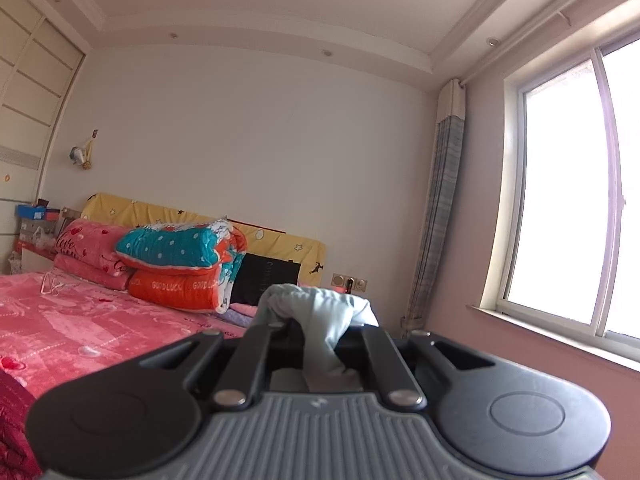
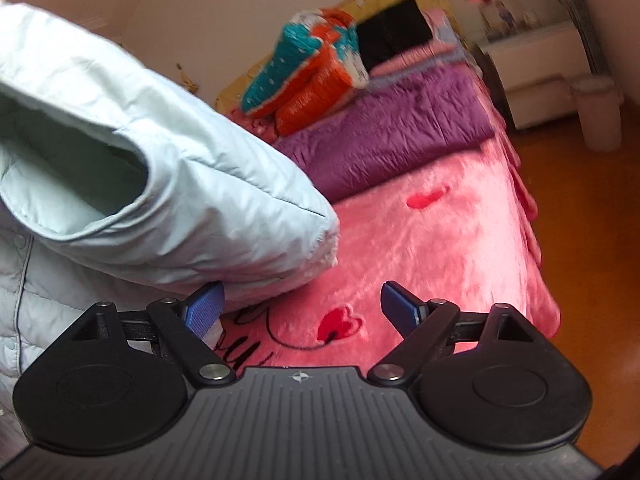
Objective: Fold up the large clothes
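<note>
My left tongs (image 1: 320, 344) clamp a bunch of the pale jacket (image 2: 160, 160), held above the pink bed (image 2: 440, 248); my right tongs (image 2: 302, 306) gape empty beside its sleeve. A good fold, I judge, needs a matching second grip first.

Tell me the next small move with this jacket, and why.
Probably close the right gripper on the jacket. The left gripper is shut on a bunch of its fabric and holds it up, while the right one's jaws stand open beside the hanging jacket over the bed, gripping nothing.
</note>
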{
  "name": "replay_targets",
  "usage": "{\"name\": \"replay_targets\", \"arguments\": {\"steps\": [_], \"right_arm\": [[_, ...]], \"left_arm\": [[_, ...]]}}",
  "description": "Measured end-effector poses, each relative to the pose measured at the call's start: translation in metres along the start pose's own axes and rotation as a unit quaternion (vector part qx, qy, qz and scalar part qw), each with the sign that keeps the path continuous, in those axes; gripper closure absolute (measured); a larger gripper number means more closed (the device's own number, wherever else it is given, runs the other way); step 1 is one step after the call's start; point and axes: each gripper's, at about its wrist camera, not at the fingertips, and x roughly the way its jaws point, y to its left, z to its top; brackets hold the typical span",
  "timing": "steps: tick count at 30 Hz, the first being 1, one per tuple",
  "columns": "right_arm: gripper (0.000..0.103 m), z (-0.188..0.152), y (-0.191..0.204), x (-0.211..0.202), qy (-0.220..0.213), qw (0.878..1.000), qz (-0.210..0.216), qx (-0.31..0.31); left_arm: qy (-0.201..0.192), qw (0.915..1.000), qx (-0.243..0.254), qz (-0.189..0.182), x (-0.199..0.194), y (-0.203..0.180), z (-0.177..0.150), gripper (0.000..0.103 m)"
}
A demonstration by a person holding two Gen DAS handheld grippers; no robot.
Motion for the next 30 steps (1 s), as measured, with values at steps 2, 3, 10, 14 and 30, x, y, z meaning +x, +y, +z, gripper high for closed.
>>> {"name": "replay_targets", "arguments": {"steps": [2,3,10,14,30], "right_arm": [[0.000,0.004,0.009,0.002,-0.014,0.999,-0.001,-0.034],[0.000,0.005,0.014,0.003,-0.020,0.998,0.001,-0.052],[0.000,0.008,0.053,0.015,-0.054,0.979,0.002,-0.195],[0.000,0.009,0.070,0.018,-0.084,0.960,-0.013,-0.265],[0.013,0.009,0.103,0.024,-0.123,0.904,0.005,-0.409]], "left_arm": [[0.000,1.0000,-0.003,0.009,-0.005,0.006,0.000,0.099],[0.000,0.9999,-0.004,0.014,-0.008,0.008,0.000,0.099],[-0.004,0.9983,-0.014,0.056,-0.030,0.033,0.000,0.099],[-0.007,0.9969,-0.023,0.075,-0.039,0.048,-0.002,0.099],[0.000,0.9906,-0.057,0.124,-0.054,0.100,-0.019,0.099]]}}
